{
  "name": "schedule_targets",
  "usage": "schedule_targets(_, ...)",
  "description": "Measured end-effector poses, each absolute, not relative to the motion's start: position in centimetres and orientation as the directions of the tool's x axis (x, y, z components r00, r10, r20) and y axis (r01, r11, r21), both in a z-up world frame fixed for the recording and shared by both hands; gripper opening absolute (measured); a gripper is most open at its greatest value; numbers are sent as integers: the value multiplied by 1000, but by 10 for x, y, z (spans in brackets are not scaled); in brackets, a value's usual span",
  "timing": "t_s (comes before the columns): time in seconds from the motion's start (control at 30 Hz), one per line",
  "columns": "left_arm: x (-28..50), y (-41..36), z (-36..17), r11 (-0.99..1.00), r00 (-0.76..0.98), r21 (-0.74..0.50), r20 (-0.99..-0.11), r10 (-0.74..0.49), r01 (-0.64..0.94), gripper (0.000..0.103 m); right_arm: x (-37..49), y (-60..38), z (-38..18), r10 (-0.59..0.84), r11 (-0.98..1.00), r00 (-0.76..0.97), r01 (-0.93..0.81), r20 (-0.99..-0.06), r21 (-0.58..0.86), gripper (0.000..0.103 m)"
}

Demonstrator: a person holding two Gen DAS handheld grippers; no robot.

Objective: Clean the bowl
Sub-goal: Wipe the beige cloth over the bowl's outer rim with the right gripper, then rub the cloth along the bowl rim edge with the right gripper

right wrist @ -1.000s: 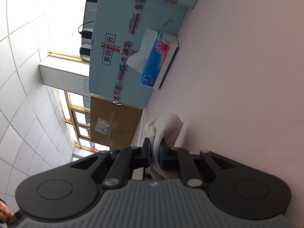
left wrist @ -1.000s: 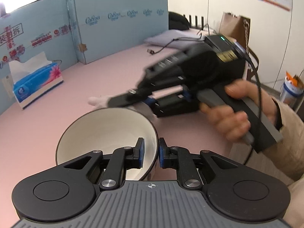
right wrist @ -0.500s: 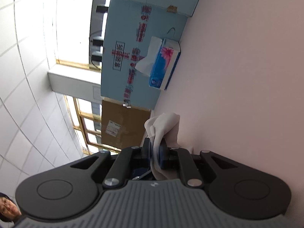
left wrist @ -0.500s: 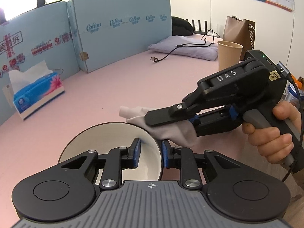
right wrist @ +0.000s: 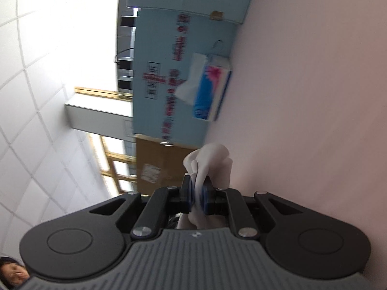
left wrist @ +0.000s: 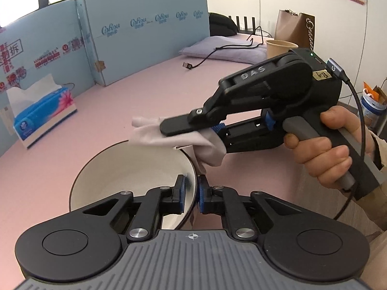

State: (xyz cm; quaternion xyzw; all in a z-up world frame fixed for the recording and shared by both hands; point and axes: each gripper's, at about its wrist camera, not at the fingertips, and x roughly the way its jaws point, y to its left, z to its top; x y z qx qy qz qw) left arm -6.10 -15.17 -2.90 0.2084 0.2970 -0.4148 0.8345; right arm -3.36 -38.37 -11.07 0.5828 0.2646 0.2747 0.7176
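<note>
Black grippers (left wrist: 192, 193), blue pads (left wrist: 202, 197), silver screws, grey ribbed housing; beige sleeve (left wrist: 377, 145)

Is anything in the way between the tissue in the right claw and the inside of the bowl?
Nothing visible. The tissue, pinched in the right claw, hangs just over the far rim of the bowl. The left claw grips the near rim, leaving the white inside bare.

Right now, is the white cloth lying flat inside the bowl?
No, the white cloth is held by the right gripper above the bowl's rim.
</note>
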Motion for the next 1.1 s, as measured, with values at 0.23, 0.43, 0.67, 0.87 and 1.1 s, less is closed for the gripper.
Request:
schedule_targets(0.23,-63,-150,-30,563,479,110,-672,-565,819,14,-35,-379,-110,685,231,720,-71,-111,970,12)
schedule_targets(0.43,-66,-150,-31,559,480,121,-677,-558,820,14,-25,-372,-108,682,283,716,-67,-151,957,12)
schedule_targets(0.67,-71,-147,-30,544,480,145,-687,-545,827,14,-5,-363,-108,728,310,662,-83,-180,947,12)
schedule_targets(0.87,-73,-139,-29,518,457,139,-692,-559,844,15,17,-354,-110,794,284,584,-112,-169,952,12)
schedule_targets(1.1,-72,-137,-29,533,456,118,-687,-565,838,18,31,-347,-108,830,279,530,-126,-173,952,13)
